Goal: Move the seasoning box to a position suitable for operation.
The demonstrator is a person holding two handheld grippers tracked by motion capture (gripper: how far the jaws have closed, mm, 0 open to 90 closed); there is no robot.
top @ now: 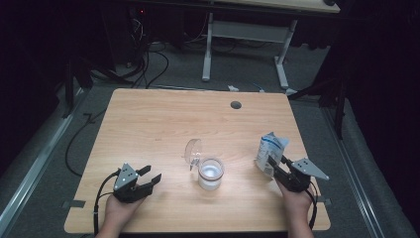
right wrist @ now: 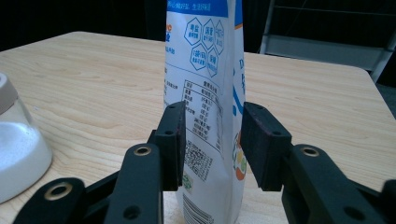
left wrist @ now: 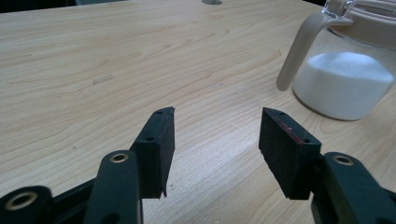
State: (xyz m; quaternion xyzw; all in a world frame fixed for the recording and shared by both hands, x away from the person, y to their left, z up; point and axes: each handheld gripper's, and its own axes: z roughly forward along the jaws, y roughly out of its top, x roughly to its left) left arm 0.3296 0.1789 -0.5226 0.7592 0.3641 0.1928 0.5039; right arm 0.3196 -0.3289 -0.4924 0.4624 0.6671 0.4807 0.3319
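A white and blue printed bag (top: 271, 148) (right wrist: 210, 93) stands upright on the wooden table (top: 163, 119) at the right. My right gripper (top: 277, 161) (right wrist: 212, 135) is open, with its two black jaws standing on either side of the bag's lower part, close to its sides. A glass jar (top: 210, 173) (left wrist: 345, 79) (right wrist: 18, 154) holding white powder sits at the table's middle, and its round lid (top: 192, 152) is swung open behind it. My left gripper (top: 152, 173) (left wrist: 215, 135) rests open near the front left, with only bare table between its jaws and the jar off to its right.
A round cable hole (top: 236, 105) lies near the table's far edge. Beyond the table stand a white desk frame (top: 247, 34) and loose cables (top: 148, 59) on the grey floor. The surroundings are dark.
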